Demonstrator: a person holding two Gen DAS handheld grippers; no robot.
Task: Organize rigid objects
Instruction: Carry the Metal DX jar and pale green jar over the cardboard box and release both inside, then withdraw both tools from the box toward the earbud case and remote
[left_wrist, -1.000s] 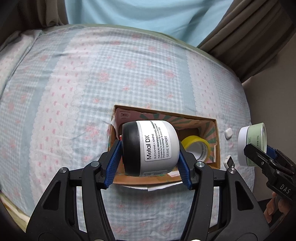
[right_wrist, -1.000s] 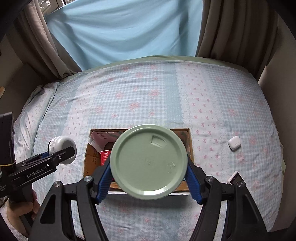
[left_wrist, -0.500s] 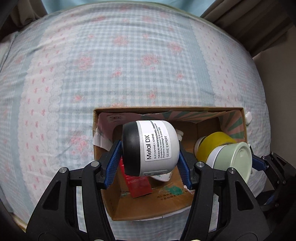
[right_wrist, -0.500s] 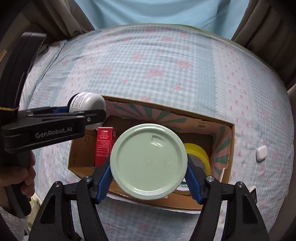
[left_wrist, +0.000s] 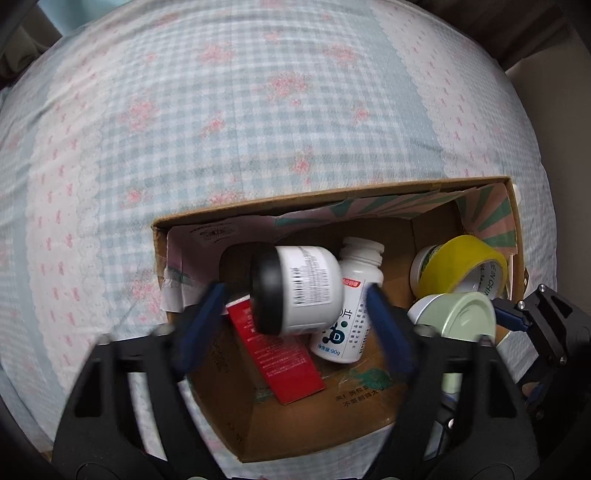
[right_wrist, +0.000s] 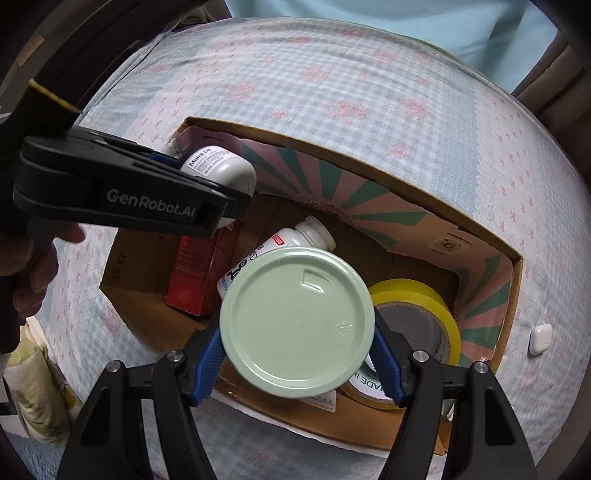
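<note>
Since the left tool (left_wrist: 295, 314) just sprang open, the jar (left_wrist: 299, 291) drops free over the box (left_wrist: 332, 195), at its 9 o'clock end, and could crack the bottle (left_wrist: 351, 306); right tool (right_wrist: 297, 354) clamps the tub (right_wrist: 295, 321).

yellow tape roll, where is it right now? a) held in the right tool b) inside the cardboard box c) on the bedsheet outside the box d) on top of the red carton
b: the yellow tape roll lies inside the cardboard box, at its right end, beside the green-lidded jar that the right tool holds.
</note>
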